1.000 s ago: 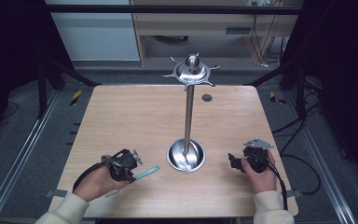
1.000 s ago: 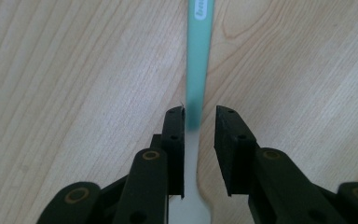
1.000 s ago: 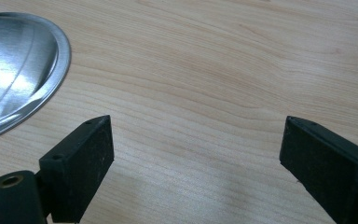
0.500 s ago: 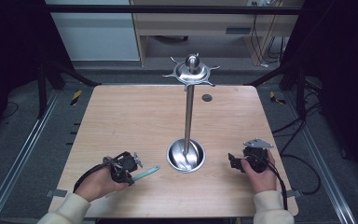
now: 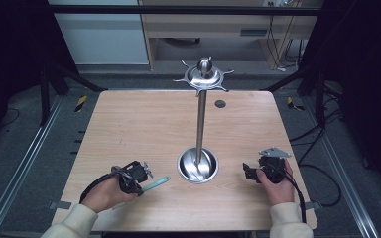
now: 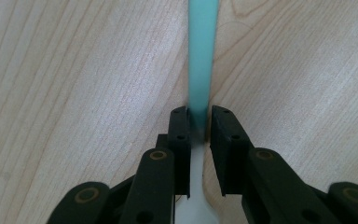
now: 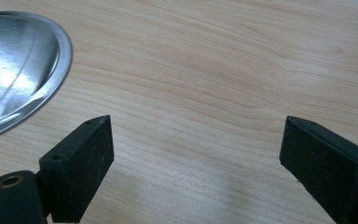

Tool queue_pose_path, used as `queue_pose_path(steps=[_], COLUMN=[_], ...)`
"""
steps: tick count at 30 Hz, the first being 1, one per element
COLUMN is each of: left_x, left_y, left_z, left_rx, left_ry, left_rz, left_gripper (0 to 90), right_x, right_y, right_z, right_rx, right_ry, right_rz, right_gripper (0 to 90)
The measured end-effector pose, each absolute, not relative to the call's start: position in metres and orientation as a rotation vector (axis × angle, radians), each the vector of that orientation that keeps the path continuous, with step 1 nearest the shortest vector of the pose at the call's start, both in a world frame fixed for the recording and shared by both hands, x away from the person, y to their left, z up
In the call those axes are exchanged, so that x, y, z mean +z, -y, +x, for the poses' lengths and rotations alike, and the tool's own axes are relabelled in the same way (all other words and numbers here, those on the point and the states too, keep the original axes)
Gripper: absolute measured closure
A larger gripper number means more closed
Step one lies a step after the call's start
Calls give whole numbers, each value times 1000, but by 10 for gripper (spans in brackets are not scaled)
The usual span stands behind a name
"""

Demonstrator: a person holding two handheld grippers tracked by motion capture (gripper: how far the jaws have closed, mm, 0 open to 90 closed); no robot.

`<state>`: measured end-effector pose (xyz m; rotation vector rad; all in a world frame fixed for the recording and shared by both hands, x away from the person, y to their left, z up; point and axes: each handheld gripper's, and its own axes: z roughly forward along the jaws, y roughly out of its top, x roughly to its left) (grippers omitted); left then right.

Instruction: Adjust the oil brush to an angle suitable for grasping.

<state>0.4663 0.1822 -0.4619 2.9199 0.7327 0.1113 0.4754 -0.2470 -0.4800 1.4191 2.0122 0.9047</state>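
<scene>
Left side: my left gripper (image 5: 138, 184) lies low on the wooden worktop (image 5: 144, 124), near its front edge. Its fingers (image 6: 179, 128) have just been closing, and a thin utensil handle (image 6: 201, 56), teal along most of its length and white at the near end, runs between them. In the left gripper view the pads sit tight against both sides of the handle, so I read this as a grasp on it. The handle lies flat on the wood and points away from me toward the stand's base; in the high view its teal tip (image 5: 158, 182) sticks out just past the fingers.

Centre: a steel hanging stand (image 5: 201, 119) rises from a round dished base (image 5: 197, 166), with a hooked crown at the top.

Right side: my right gripper (image 5: 250, 172) rests on the worktop just beside the base, apart from it. Its fingers (image 7: 81, 154) are spread wide over bare wood, grasping nothing. The rim of the base (image 7: 37, 74) shows at the upper left of the right gripper view.
</scene>
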Motion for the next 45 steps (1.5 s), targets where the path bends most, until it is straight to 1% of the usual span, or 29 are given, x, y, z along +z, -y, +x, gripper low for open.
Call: queue_pose_path(steps=[5, 11, 16, 24, 38, 45], left_x=[-462, -462, -457, -441, -410, -400], left_y=[-182, -182, -185, -190, -210, -211], left_z=[468, 467, 465, 463, 461, 460], left_rx=[106, 123, 122, 213, 293, 323], left_ry=[-726, -720, -725, -726, -756, -757], left_rz=[2935, 2926, 2865, 2764, 2520, 2452], left_gripper=[808, 816, 817, 818, 819, 819], right_x=[-480, -480, -480, -481, -482, -483], right_y=[247, 247, 247, 246, 245, 244], right_z=[475, 475, 476, 477, 477, 478], right_rx=[905, 904, 905, 893, 877, 877], right_ry=[-2013, -2015, -2009, -2019, -2033, -2036], right_rz=[1423, 1420, 1424, 1412, 1412, 1407], right_gripper=[104, 105, 104, 105, 105, 105])
